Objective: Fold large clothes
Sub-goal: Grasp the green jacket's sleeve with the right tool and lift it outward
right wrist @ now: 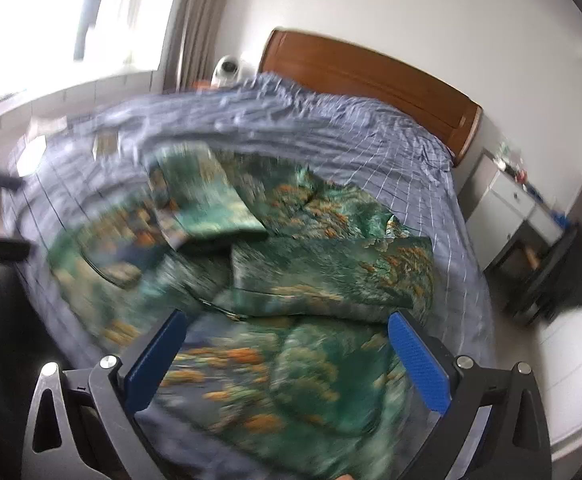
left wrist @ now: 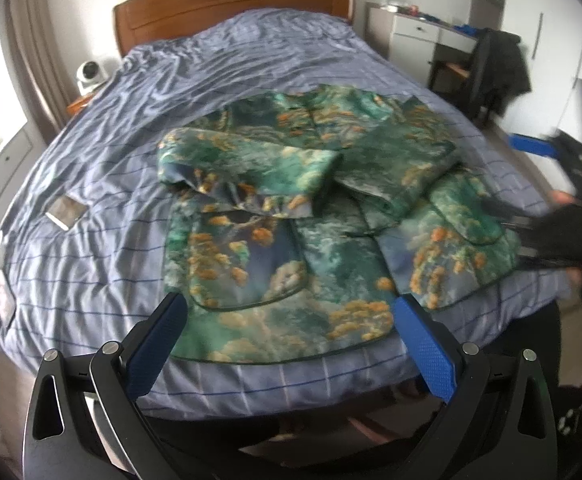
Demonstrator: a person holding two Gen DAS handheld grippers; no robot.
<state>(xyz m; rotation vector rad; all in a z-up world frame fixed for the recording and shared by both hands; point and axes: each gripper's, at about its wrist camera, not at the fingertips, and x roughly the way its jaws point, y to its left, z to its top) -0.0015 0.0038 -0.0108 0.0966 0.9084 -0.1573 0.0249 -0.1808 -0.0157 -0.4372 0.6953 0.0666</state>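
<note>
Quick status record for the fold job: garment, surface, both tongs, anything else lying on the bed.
garment: green and orange patterned jacket, lying flat, both sleeves folded in across the front
surface: bed with a blue checked sheet, wrinkled
left tongs: open, empty, above the jacket's near hem
right tongs: open, empty, over the jacket; view blurred
other items: small flat packet on the sheet left of the jacket
fold progress: sleeves in, body not yet folded

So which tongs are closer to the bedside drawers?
Right. The right tongs hover over the jacket's side nearest the white bedside drawers; the left tongs hang at its bottom hem, farther away.
</note>
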